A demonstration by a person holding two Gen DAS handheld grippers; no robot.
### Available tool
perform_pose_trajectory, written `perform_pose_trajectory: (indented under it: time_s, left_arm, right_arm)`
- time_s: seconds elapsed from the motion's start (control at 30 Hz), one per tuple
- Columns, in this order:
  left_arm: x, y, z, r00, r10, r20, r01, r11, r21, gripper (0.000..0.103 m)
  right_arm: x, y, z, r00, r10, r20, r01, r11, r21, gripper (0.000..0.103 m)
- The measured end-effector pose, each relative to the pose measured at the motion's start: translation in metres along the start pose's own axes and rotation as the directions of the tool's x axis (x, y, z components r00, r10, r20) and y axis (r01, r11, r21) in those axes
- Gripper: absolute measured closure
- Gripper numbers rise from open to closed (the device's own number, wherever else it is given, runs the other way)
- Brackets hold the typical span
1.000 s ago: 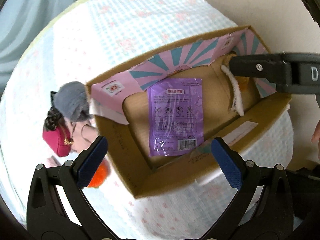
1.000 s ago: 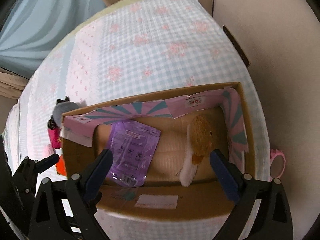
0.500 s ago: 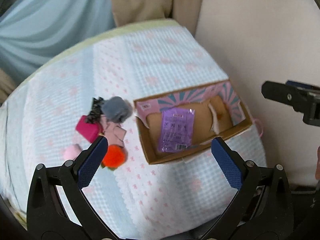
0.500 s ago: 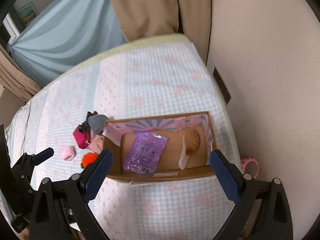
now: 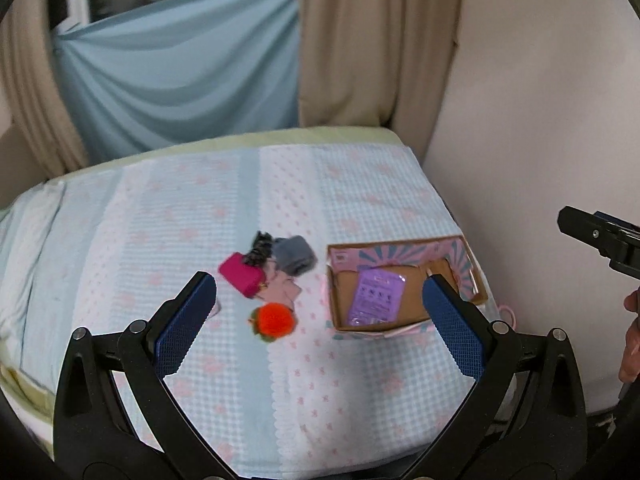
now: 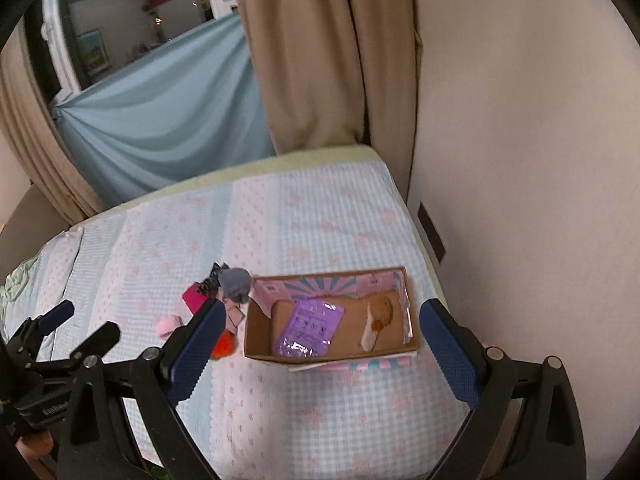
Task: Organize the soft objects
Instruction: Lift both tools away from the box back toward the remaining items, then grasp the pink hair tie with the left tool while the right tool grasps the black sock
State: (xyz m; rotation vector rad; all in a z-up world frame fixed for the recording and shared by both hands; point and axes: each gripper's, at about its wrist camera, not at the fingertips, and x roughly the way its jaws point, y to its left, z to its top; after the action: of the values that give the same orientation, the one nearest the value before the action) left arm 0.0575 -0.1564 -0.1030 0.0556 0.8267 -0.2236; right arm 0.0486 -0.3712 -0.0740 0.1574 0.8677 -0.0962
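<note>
A cardboard box (image 5: 416,322) (image 6: 256,350) lies on the bed at the right. It holds a purple packet (image 5: 376,296) (image 6: 310,326) and a brown plush toy (image 6: 380,310). Left of the box lies a pile: a grey plush (image 5: 294,256) (image 6: 236,280), a magenta purse (image 5: 242,280) (image 6: 194,298), a pink cloth (image 5: 282,290), an orange pom-pom (image 5: 274,320) (image 6: 224,344) and a pink pom-pom (image 6: 168,324). My left gripper (image 5: 320,320) and right gripper (image 6: 320,348) are both open, empty and held well above the bed.
The bed has a blue and pink checked cover (image 5: 160,220). A wall (image 6: 520,160) stands close on the right, curtains (image 5: 360,40) and a blue sheet (image 5: 180,72) at the back. A pink ring (image 5: 508,314) lies right of the box.
Both grippers have pulled up and back from the box, so the whole bed shows now. The objects have not moved.
</note>
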Motion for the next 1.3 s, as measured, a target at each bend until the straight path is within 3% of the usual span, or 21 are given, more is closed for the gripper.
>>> perform_pose_trajectory:
  time_s: [0.3, 0.6, 0.9, 1.3]
  left_arm:
    - [-0.023, 0.042, -0.021, 0.993, 0.112, 0.045, -0.104, 0.985, -0.14, 0.0]
    - [0.003, 0.098, -0.052, 0.976, 0.216, 0.002, -0.206, 0.933, -0.297, 0.0]
    - [0.067, 0.161, -0.078, 0.969, 0.238, -0.072, -0.246, 0.879, -0.408, 0.0]
    - [0.205, 0.233, -0.089, 0.97, 0.175, -0.167, -0.231, 0.871, -0.433, 0.0]
  right_arm:
    - [0.007, 0.029, -0.002, 0.991, 0.122, 0.06, -0.116, 0.988, -0.1, 0.006]
    - [0.066, 0.079, -0.003, 0.973, 0.233, -0.003, -0.228, 0.95, -0.212, 0.006]
    - [0.15, 0.135, -0.001, 0.951, 0.288, -0.111, -0.307, 0.921, -0.24, 0.006]
    - [0.29, 0.231, -0.008, 0.93, 0.279, -0.238, -0.333, 0.914, -0.232, 0.006]
